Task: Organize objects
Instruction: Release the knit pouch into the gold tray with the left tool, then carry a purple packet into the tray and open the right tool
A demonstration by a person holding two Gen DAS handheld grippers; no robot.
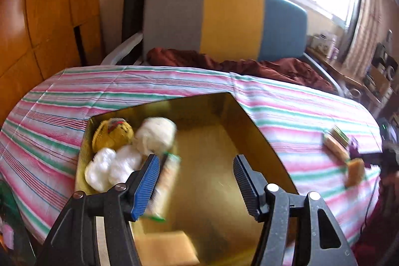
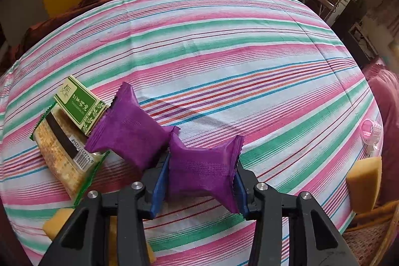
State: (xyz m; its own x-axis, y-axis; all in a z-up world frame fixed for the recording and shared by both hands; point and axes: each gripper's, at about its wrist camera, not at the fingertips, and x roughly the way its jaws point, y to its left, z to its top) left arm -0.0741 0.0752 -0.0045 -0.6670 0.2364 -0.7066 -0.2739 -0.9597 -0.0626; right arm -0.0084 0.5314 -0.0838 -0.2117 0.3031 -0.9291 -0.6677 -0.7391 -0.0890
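Gold metal lines the open tin (image 1: 251, 131) that sits on the striped tablecloth (image 1: 99, 91), and the left gripper (image 1: 197, 181) hangs over it with its jaws spread wide and released, nothing pressed between the pads. A blurred cracker packet (image 1: 165, 181) lies just beside the inner face of the blue left pad, inside the tin; whether it touches the pad cannot be told through the blur. At the tin's far left corner sit a yellow plush toy (image 1: 113, 135), a cream ball of yarn (image 1: 155, 135) and two white cotton puffs (image 1: 112, 166), packed close together, and a tan sponge block (image 1: 169, 248) lies at the tin's near edge. In the right wrist view the right gripper (image 2: 202, 181) is clenched on a purple sachet (image 2: 204, 173), both blue pads pressing its sides so the wrapper pinches in at the middle. A second purple sachet (image 2: 127, 131) lies on the table just beside it, its corner touching the held one and its other end resting on a green and white packet (image 2: 78, 104). That packet overlaps a clear-wrapped cracker pack (image 2: 59, 151) with a barcode. A yellow sponge (image 2: 364, 181) stands near the table's right edge, and another yellow sponge (image 2: 57, 218) shows at the lower left, partly behind the gripper.
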